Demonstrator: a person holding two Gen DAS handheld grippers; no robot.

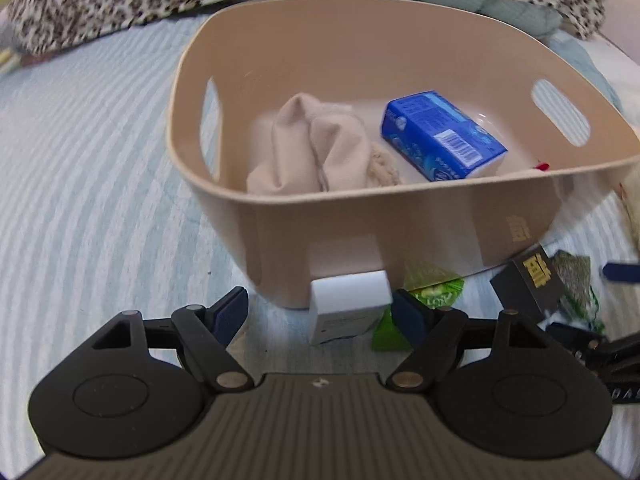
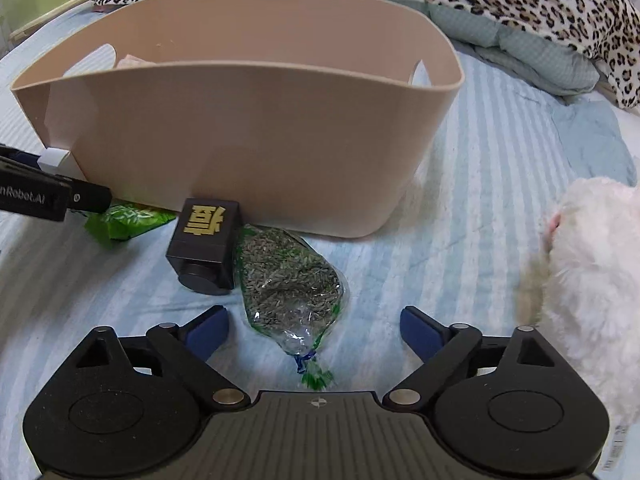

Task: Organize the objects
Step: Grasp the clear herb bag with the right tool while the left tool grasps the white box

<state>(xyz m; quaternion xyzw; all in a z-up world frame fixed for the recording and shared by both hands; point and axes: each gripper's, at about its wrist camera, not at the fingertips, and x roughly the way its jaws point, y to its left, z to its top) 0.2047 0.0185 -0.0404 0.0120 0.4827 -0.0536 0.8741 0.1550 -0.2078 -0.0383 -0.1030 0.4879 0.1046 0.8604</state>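
Right gripper (image 2: 314, 326), jaws spread, is shown over the seed bag (image 2: 290, 280) on the bedspread (image 2: 480, 200) before the bin (image 2: 256, 140); light, slippery, best pinched at its knotted neck. Left gripper (image 1: 320, 312), also spread, frames a rigid white box (image 1: 348, 304).

Left wrist view: we look from low, close to the tan basket (image 1: 400, 216), down over its rim into it.
Right wrist view: we sit lower, facing its outer wall (image 2: 248, 136).
Shared: basket, black box (image 1: 528, 280) (image 2: 206, 240), green packet (image 1: 434, 288) (image 2: 128, 218), striped bedding (image 1: 88, 184) (image 2: 472, 216).
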